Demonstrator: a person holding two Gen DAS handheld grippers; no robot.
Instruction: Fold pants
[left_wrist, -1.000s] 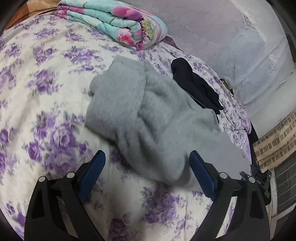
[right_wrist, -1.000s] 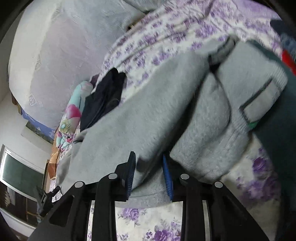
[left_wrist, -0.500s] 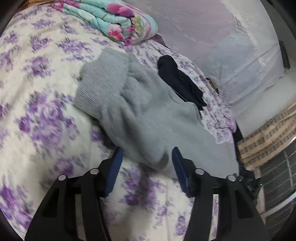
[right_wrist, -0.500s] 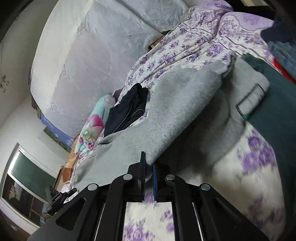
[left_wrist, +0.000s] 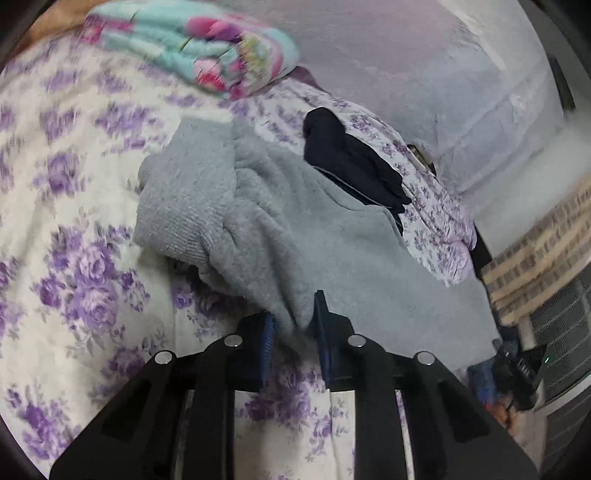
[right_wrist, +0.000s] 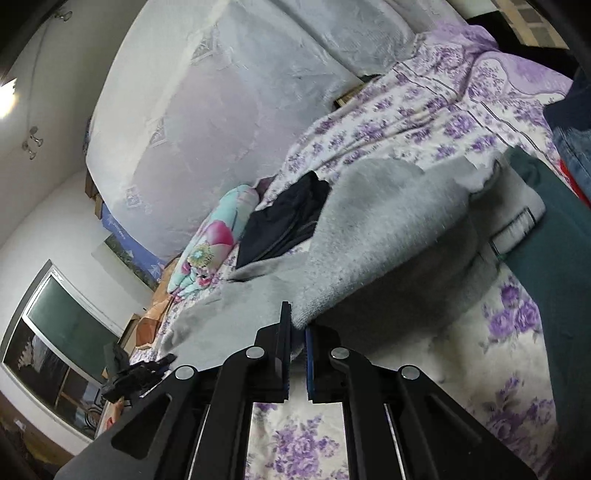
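Both tongs, left tongs (left_wrist: 293, 325) and right tongs (right_wrist: 297, 334), pinch grey pants (left_wrist: 295, 236) (fleecy).

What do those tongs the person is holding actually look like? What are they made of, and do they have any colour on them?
Both look alike. The left tongs and right tongs are matt black angular frames, seemingly plastic, with cut-out slots. Each has two flat fingers lined inside with ribbed blue pads. Four round silver bolt heads sit in a row across each frame. No cables, markings or sleeves show.
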